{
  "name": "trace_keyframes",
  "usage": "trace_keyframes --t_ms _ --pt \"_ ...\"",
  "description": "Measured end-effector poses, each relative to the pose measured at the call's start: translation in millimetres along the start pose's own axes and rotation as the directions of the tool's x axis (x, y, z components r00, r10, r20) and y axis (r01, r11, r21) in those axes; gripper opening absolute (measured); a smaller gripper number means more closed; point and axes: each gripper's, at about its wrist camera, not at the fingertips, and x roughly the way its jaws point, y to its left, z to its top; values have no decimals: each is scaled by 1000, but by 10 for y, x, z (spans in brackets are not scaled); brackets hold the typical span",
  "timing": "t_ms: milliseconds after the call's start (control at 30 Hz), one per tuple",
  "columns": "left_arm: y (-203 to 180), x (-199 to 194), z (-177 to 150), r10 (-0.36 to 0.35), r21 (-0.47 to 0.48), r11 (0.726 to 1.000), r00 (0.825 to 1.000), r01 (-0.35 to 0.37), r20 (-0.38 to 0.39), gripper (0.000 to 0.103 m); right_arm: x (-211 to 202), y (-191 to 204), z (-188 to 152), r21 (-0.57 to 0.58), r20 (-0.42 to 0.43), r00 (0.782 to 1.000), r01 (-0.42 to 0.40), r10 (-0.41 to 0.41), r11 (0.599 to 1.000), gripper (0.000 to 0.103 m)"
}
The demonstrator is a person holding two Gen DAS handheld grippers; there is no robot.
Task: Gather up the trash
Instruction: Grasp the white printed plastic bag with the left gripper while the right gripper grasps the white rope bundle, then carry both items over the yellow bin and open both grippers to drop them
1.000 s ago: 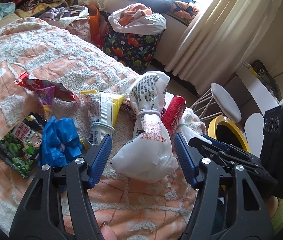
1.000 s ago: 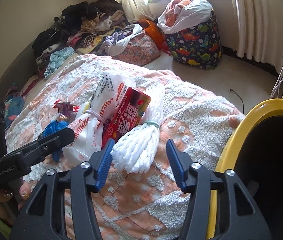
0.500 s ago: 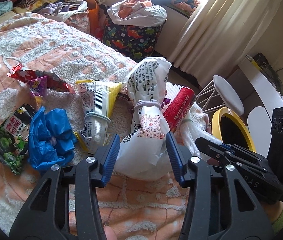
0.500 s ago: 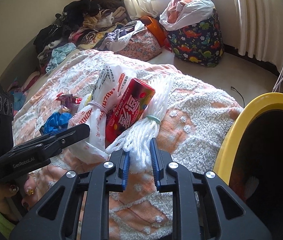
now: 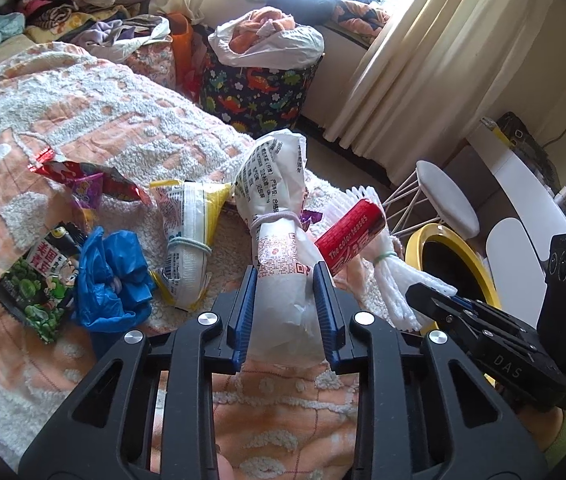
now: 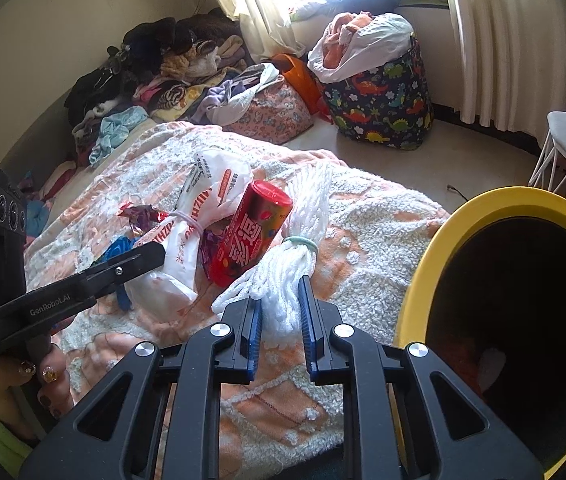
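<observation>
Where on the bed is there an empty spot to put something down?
Free blanket lies behind the red snack wrapper toward the clothes pile, and between the white foam bundle and the yellow bin. It is crowded from the green packet to the red tube.

The red tube (image 5: 350, 236) said "The colorteasss" in white letters. The right gripper (image 5: 435, 300), at four o'clock, said "DAS". The left gripper (image 6: 139, 258), at nine o'clock, said "GenRobot.AI". The white bag (image 6: 187, 236) had red letters, maybe "NUZHOU".

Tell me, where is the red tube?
In both views, the red tube lies on the bed, leaning between the white bag and the foam net.
</observation>
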Motion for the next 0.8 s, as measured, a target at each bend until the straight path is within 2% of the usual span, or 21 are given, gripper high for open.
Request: trace_keyframes --t_ms 800 --pt "-327 -382 78 -29 63 998 995 23 99 15 -525 -170 -31 34 118 993 16 -20 999 17"
